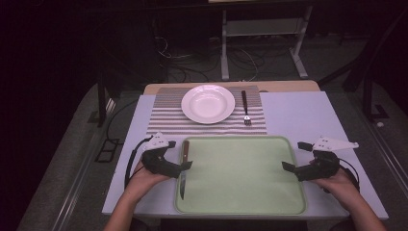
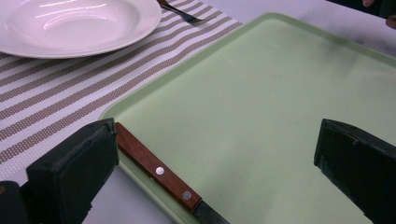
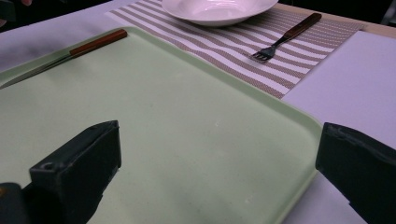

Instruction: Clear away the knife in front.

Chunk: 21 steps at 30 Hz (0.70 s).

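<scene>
L gripper (image 1: 174,164), jaws wide apart, nothing between the pads. Knife (image 2: 159,171) lies just inside its left jaw, wooden handle along the near-left rim of the green tray (image 2: 261,107), blade running back toward the person. Handle sits close by the jaw, can't tell if touching.

R gripper (image 3: 219,177) on the tray's opposite side, jaws also apart & empty, straddling the tray's corner rim.

Beyond both: striped placemat (image 1: 166,115), w/ white plate (image 1: 208,103) and fork (image 1: 246,108) to the plate's right.

Risks, as I judge it: knife is flat & thin against the raised rim, so a pinch from this angle could catch the rim instead of the handle, or skid the knife along it. Gripping near the blade end = poor hold, knife tips or drops. Swinging it over to the placemat may clip the plate.
</scene>
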Each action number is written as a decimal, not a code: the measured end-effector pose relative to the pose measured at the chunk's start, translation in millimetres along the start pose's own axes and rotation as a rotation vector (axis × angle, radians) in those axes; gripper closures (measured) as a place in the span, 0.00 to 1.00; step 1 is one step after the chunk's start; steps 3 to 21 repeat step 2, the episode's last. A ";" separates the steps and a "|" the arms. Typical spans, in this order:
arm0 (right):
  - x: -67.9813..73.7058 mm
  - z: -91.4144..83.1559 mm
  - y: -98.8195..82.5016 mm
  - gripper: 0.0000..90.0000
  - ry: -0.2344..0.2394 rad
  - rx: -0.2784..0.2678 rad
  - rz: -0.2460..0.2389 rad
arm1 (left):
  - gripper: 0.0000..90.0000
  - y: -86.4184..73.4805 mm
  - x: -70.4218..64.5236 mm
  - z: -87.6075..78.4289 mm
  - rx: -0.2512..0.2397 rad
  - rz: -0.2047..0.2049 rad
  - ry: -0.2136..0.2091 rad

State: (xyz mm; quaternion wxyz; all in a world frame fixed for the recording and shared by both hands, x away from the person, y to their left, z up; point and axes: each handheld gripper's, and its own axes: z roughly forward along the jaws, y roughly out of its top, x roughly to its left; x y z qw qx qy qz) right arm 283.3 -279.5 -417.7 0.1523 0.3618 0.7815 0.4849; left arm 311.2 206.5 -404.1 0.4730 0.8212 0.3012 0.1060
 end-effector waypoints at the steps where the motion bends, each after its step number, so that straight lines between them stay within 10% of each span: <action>1: 0.0 -0.1 0.0 0.00 0.000 0.000 0.000 | 0.00 0.1 -0.2 0.3 0.001 0.002 -0.001; 21: 0.0 -0.1 -0.1 0.00 0.000 0.001 0.001 | 0.00 0.3 -0.5 0.8 0.000 0.003 -0.002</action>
